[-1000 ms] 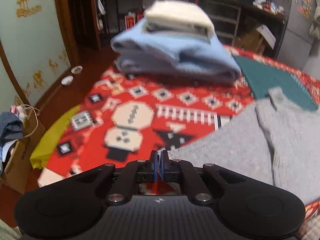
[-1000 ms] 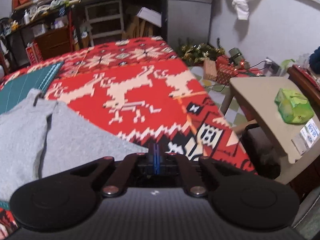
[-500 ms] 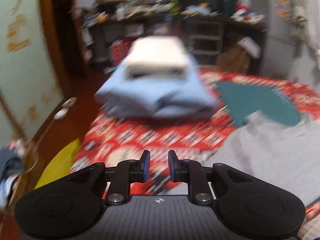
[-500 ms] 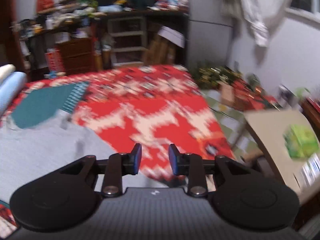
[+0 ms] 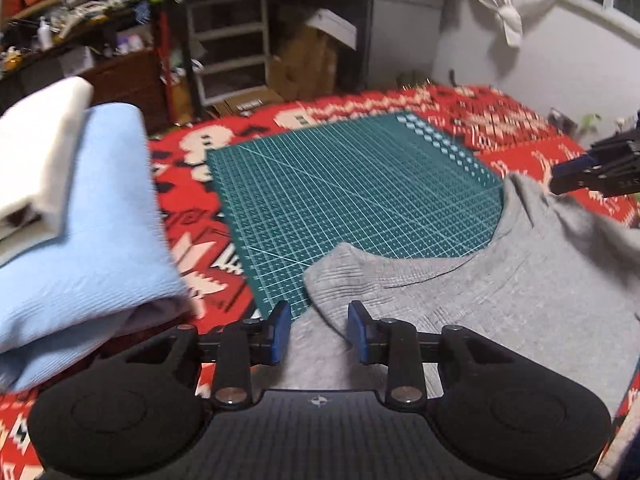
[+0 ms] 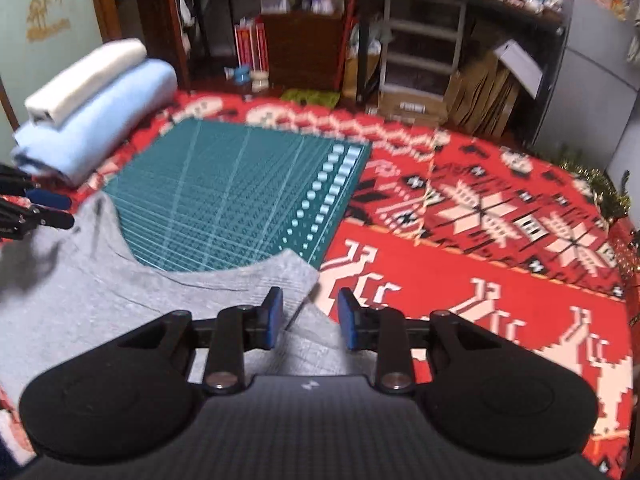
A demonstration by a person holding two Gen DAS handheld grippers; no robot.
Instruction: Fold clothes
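Left gripper [image 5: 319, 332] jaws apart, nothing between pads, hovering over near left corner of grey garment [image 5: 480, 300]. Right gripper [image 6: 310, 322] jaws apart too, empty, over garment's opposite corner [image 6: 288, 276]. Garment lies flat on red patterned blanket [image 6: 480, 260], far edge overlapping green cutting mat [image 5: 352, 200]. Each gripper shows at edge of other's view. Folded stack left of mat: light blue garment [image 5: 92, 240] underneath, white one [image 5: 36, 160] on top. Cluttered shelves [image 6: 420, 40] behind bed.
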